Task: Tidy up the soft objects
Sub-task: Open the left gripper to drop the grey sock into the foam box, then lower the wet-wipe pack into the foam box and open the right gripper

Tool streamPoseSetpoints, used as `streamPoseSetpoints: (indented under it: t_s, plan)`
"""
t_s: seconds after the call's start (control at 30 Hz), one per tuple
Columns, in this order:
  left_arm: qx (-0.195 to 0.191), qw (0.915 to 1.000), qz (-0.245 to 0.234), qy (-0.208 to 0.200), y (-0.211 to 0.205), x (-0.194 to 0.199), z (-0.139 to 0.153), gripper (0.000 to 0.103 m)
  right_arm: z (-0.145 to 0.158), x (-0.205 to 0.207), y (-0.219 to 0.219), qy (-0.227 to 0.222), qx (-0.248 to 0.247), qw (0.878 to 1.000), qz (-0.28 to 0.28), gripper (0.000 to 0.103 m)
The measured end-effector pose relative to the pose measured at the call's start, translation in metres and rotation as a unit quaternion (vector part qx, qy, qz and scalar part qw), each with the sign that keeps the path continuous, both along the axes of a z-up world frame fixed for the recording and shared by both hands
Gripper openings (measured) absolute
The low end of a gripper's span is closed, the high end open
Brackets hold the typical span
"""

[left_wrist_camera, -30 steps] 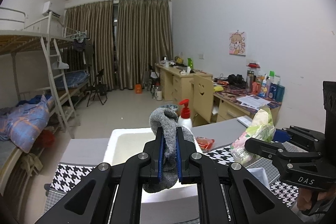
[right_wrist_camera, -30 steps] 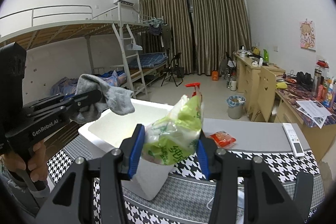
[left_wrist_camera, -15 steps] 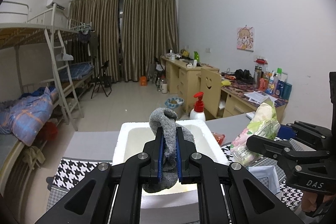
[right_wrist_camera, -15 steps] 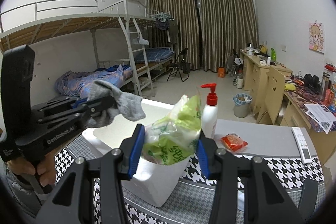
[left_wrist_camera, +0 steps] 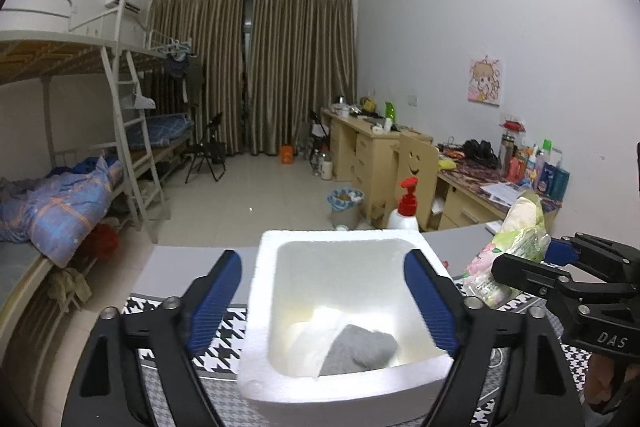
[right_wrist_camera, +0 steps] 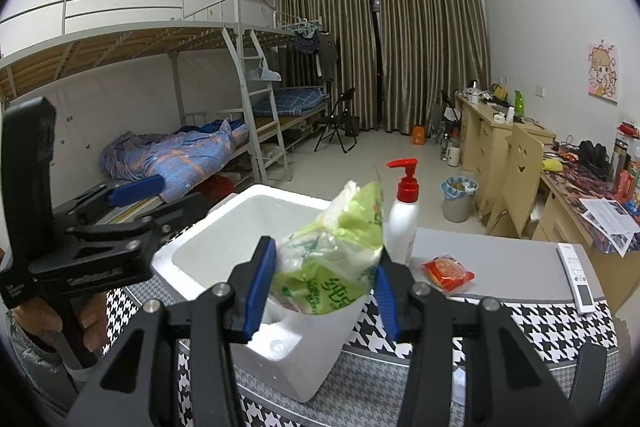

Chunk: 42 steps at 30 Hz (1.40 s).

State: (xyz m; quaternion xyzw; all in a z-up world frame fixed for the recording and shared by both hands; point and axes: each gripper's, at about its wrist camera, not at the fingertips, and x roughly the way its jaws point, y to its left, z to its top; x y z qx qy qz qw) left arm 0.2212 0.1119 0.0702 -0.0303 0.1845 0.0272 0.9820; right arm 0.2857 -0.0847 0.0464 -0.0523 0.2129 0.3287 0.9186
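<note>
Left tool (left_wrist_camera: 324,301) hanging wide open, jaws just opening, nothing between; grey sock (left_wrist_camera: 360,349) lying in foam box (left_wrist_camera: 264,291) directly below. Right tool (right_wrist_camera: 326,285) clamping green soft pack (right_wrist_camera: 332,267) beside box, awaiting drop.

Grey sock (left_wrist_camera: 362,347), crumpled, low in the frame inside white foam box (left_wrist_camera: 340,243). Green plastic packet (right_wrist_camera: 332,259), upright, centre frame, above the box's near corner.

grey sock (left_wrist_camera: 360,349), white foam box (left_wrist_camera: 344,383), houndstooth cloth (right_wrist_camera: 552,327)
</note>
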Motion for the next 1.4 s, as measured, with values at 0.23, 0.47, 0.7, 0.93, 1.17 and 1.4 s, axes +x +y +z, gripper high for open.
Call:
streamPoseSetpoints:
  t_s: [0.23, 0.47, 0.7, 0.93, 1.17, 1.4]
  plan:
    - [0.006, 0.9995, 0.025, -0.016, 0.012, -0.011, 0.003, 0.099, 0.000, 0.000, 0.012, -0.002, -0.006, 1.000, 0.011, 0.052]
    - [0.000, 0.9990, 0.039, -0.020, 0.025, -0.020, 0.004, 0.101, 0.000, 0.002, 0.024, -0.003, -0.013, 1.000, 0.019, 0.051]
    - [-0.003, 0.9983, 0.053, -0.023, 0.037, -0.029, 0.002, 0.101, -0.002, 0.007, 0.035, 0.008, -0.018, 0.999, 0.025, 0.051]
    - [-0.005, 0.9970, 0.072, -0.027, 0.051, -0.036, -0.001, 0.101, -0.007, 0.012, 0.047, 0.018, -0.030, 0.999, 0.026, 0.051]
    - [-0.010, 0.9967, 0.079, -0.015, 0.064, -0.038, -0.010, 0.101, -0.011, 0.016, 0.058, 0.027, -0.037, 0.999, 0.025, 0.052]
    - [-0.019, 0.9965, 0.081, -0.009, 0.073, -0.041, -0.015, 0.101, -0.014, 0.022, 0.070, 0.036, -0.047, 0.998, 0.028, 0.052]
